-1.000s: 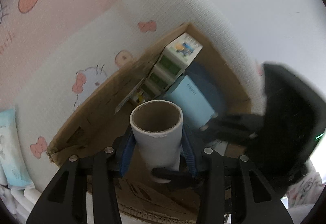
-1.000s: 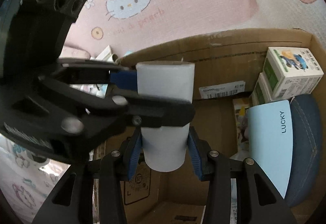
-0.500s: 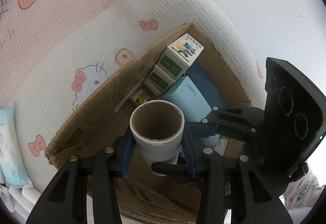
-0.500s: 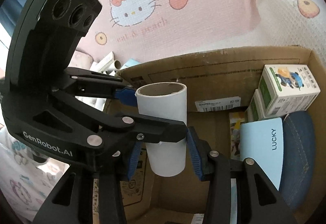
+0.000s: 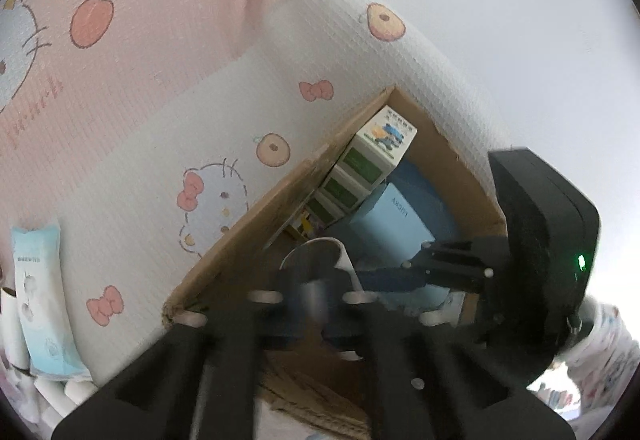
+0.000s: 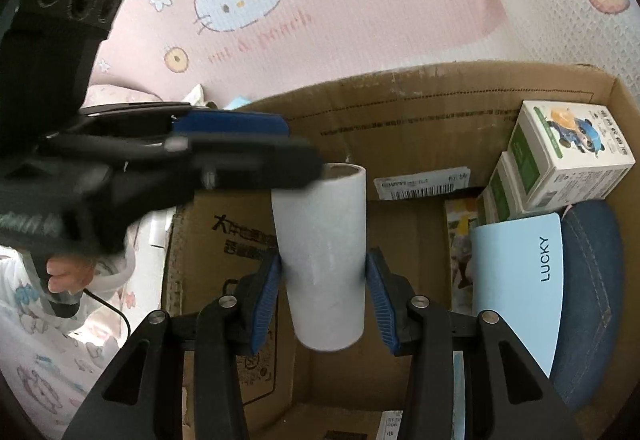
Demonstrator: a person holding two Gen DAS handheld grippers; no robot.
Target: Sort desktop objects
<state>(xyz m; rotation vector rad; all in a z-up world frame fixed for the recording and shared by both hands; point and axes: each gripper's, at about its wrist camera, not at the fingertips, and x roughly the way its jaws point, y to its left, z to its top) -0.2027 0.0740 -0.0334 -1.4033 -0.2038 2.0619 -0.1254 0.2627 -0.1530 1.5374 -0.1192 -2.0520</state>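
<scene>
A white cardboard tube [image 6: 324,260] stands upright between the blue pads of my right gripper [image 6: 325,292], which is shut on it above the open cardboard box [image 6: 440,112]. My left gripper [image 6: 240,144] is blurred, up and to the left of the tube's top, and no longer around it. In the left wrist view the tube's rim [image 5: 316,252] shows just beyond my blurred left fingers [image 5: 304,304], with the right gripper [image 5: 400,274] reaching in from the right. The left jaws look close together with nothing between them.
The box holds stacked green-and-white cartons [image 6: 560,156], a light blue "LUCKY" book [image 6: 520,280] and a denim item [image 6: 592,280]. A Hello Kitty blanket [image 6: 280,0] lies behind the box. A light blue packet [image 5: 40,300] lies at the left.
My left gripper let go of the tube and pulled back up and left, now blurred. The right gripper keeps the tube and has lowered it a little toward the box.
</scene>
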